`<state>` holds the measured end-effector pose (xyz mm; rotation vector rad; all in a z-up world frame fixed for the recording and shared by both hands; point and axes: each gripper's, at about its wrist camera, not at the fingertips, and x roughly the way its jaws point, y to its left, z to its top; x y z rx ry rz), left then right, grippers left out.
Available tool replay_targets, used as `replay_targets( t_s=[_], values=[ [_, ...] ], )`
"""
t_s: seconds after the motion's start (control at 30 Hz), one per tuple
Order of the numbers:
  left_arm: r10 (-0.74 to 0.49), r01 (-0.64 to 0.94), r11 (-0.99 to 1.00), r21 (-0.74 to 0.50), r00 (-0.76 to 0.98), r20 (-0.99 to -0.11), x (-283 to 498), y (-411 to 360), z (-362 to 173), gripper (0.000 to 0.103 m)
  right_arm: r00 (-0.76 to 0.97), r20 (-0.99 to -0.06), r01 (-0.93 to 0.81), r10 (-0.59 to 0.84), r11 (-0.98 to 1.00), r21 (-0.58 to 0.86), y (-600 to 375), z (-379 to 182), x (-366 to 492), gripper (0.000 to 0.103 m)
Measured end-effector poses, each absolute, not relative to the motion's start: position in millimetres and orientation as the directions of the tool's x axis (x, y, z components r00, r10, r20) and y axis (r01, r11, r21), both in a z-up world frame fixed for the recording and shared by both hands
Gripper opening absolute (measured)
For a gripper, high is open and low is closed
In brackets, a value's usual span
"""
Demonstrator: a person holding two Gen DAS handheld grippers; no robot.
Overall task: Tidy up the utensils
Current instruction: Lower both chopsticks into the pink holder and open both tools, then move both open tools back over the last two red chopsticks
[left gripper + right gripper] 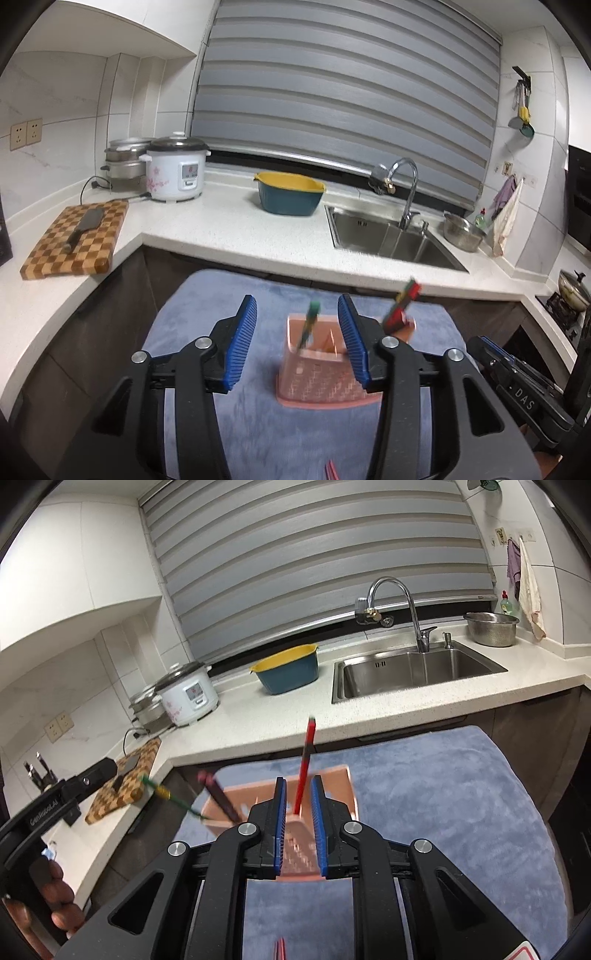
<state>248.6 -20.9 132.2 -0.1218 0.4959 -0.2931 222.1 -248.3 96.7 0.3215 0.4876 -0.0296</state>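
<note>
Left wrist view, left gripper (297,332) jaws apart, empty, pink holder (325,369) beyond.

a: left gripper (297,314), seen from its own wrist camera — how are the jaws?

b: spread well apart, blue ribbed pads (242,345) facing each other, pressing on nothing, pointed forward and tilted down.

a: and the right gripper (297,794)?

b: jaws only slightly parted, a narrow gap between the blue pads (277,825), same downward tilt.

a: any of the person visible?

b: the left hand (55,901), fingers wrapped round the left gripper's black handle, at the right camera's lower left edge.
</note>
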Motion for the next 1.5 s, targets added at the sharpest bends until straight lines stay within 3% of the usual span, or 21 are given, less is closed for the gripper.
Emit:
replay_targets(
  t_s=[0.33,0.67,1.23,1.5],
  values=[
    [-0.304,0.258,0.952,-0.164,0.741,-0.599,178.7,-16.0,56.2,0.048,0.786,-0.616,0.062,0.051,0.985,0.16,-221.0,31.3,133.7,0.025],
    [-0.293,0.259,0.951,-0.167,0.592,-0.75,113.2,-18.7,-20.6,0.049,0.642,-0.758,-0.006,0.119,0.989,0.15,-181.2,-44.7,59.1,0.026],
    [-0.267,0.251,0.955,-0.155,0.51,-0.818,65.7,-15.1,-56.3,0.065,0.549,-0.819,-0.068,0.167,0.986,0.155,-151.9,-84.9,38.4,0.025],
    [-0.275,0.276,0.949,-0.15,0.498,-0.823,61.3,-21.0,-58.1,0.068,0.553,-0.821,-0.028,0.14,0.988,0.15,-160.2,-86.4,39.4,0.007]
  ],
)
